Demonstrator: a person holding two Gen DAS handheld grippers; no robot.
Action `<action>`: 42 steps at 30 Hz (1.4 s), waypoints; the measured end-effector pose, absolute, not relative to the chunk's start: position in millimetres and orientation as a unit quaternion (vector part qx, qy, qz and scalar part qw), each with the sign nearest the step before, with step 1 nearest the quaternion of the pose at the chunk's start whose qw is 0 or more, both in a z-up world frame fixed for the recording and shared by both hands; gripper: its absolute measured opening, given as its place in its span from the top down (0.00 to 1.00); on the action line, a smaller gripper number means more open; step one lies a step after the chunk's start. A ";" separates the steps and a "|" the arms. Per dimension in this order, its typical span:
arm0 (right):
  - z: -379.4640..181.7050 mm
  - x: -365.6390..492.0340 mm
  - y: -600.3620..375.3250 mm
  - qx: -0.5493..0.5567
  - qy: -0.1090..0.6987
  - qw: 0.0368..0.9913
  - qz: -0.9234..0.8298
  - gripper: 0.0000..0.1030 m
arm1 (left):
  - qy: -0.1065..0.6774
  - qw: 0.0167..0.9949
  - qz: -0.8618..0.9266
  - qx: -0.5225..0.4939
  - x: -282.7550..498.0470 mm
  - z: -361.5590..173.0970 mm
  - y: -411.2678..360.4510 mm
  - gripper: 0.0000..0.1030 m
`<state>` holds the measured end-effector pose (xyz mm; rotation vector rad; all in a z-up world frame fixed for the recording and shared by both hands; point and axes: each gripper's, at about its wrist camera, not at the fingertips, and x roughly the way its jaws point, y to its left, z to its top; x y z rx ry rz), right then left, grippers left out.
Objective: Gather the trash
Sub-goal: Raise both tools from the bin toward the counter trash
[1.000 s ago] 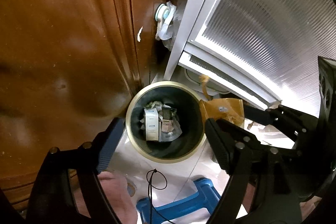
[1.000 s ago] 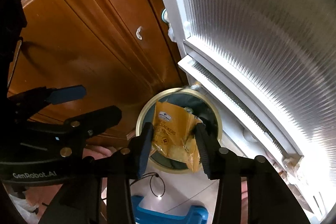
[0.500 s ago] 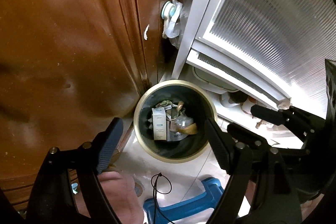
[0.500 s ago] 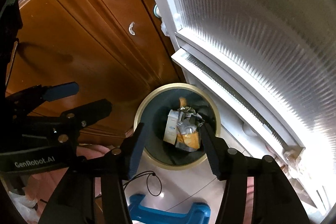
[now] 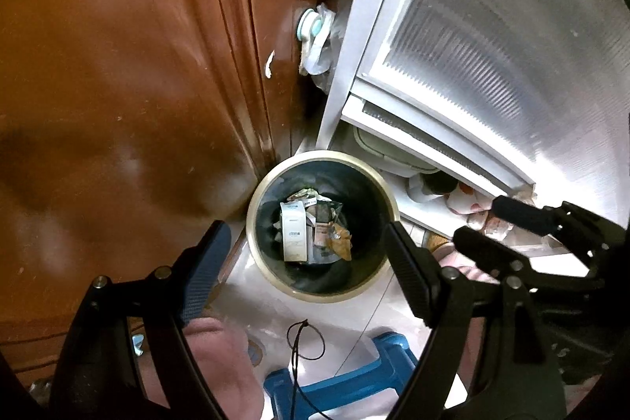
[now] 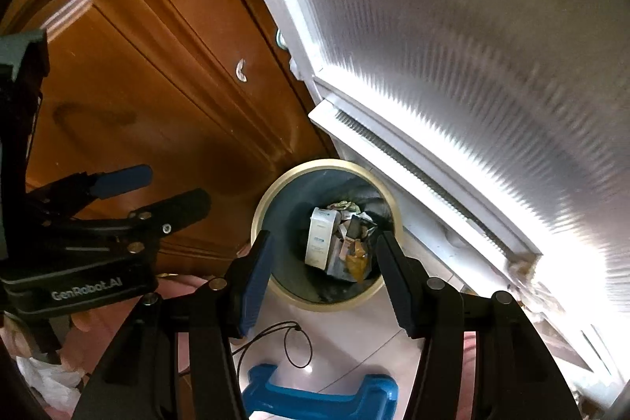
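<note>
A round dark bin with a gold rim (image 5: 263,184) (image 6: 275,184) stands on the floor in the corner between a wooden door and a white frosted door. Inside lie a white carton (image 5: 294,237) (image 6: 319,243), crumpled wrappers and a yellow packet (image 5: 341,243) (image 6: 356,260). My left gripper (image 5: 305,260) is open and empty above the bin; it also shows in the right wrist view (image 6: 151,189). My right gripper (image 6: 321,268) is open and empty above the bin; it also shows in the left wrist view (image 5: 478,219).
A brown wooden door (image 5: 118,65) is on the left, a white frosted-glass door (image 5: 492,46) on the right. A blue plastic stool (image 6: 319,398) and a black cord loop (image 6: 293,345) lie on the tiled floor below the bin. Clutter (image 5: 464,195) sits by the door sill.
My right gripper opened and let go of the yellow packet, which dropped into the bin. Both grippers have risen a little away from the bin.
</note>
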<state>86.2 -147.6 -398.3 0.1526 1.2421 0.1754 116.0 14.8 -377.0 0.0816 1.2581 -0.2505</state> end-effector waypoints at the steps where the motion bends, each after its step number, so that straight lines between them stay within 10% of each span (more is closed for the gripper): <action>1: -392.8 84.1 -148.2 0.073 0.579 0.808 0.081 0.47 | 0.586 0.801 -0.118 0.039 114.6 -375.2 14.7 0.24; 42: -23.4 66.9 -193.3 0.047 0.400 0.911 0.084 0.47 | 0.452 0.874 -0.178 0.021 93.2 -43.8 0.9 0.30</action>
